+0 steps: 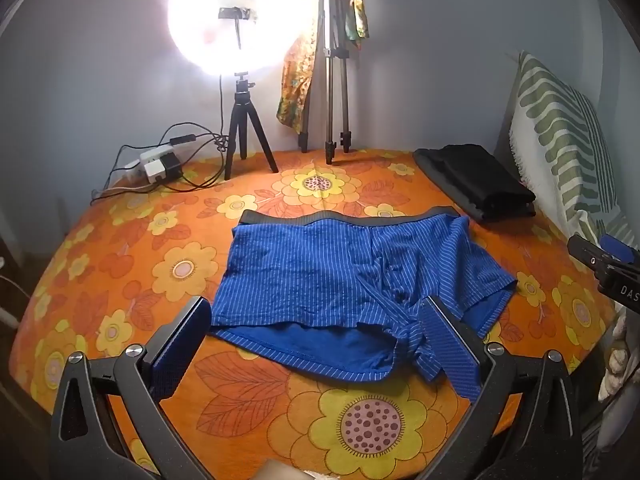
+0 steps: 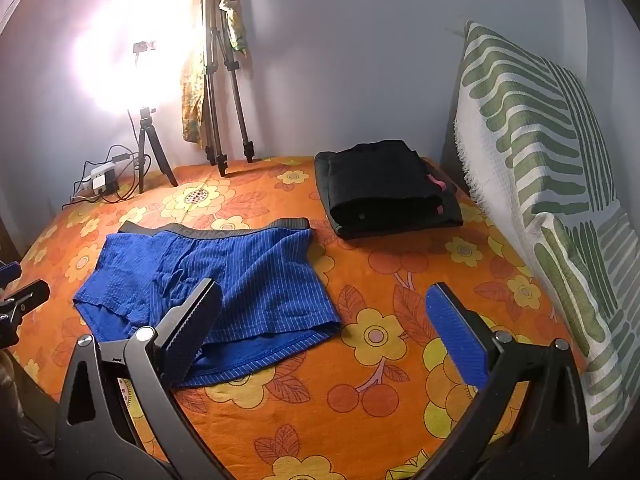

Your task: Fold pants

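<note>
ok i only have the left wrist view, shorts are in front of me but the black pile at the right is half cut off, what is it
Observer: In the right wrist view it is a stack of folded black clothes, lying apart from the blue striped shorts, with bare bedspread between them.
Operator: anything else in that pile
Observer: Yes, a bit of pink fabric pokes out at its right edge.
Operator: and where is my right gripper, i just see its tip
Observer: The right gripper is open and holds nothing; its left finger is in line with the shorts' near right corner, its right finger over bare bedspread.
</note>
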Demonstrator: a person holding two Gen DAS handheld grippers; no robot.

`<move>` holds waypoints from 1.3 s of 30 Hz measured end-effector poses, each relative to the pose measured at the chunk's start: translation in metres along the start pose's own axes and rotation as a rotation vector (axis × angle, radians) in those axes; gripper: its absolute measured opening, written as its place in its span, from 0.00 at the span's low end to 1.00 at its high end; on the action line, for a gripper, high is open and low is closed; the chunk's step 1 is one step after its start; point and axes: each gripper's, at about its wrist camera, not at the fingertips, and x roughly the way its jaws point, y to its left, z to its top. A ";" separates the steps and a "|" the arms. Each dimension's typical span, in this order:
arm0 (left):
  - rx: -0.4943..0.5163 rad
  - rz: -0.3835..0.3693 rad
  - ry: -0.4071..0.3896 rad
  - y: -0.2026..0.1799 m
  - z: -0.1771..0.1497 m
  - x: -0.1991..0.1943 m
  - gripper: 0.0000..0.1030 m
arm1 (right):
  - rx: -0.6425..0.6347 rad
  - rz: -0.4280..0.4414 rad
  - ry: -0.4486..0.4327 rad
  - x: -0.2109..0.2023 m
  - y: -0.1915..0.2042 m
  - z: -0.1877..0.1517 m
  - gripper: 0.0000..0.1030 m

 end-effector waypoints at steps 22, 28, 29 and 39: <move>0.012 0.010 -0.032 -0.001 0.005 -0.008 1.00 | 0.000 -0.001 -0.002 0.000 0.001 0.000 1.00; 0.016 0.009 -0.037 -0.001 0.006 -0.009 1.00 | -0.001 0.001 -0.002 0.000 0.002 0.000 1.00; 0.017 0.009 -0.039 -0.001 0.006 -0.009 1.00 | -0.002 0.000 -0.002 0.001 0.002 -0.001 1.00; 0.020 0.009 -0.043 -0.003 0.005 -0.011 1.00 | 0.000 0.002 0.000 0.001 0.002 -0.001 1.00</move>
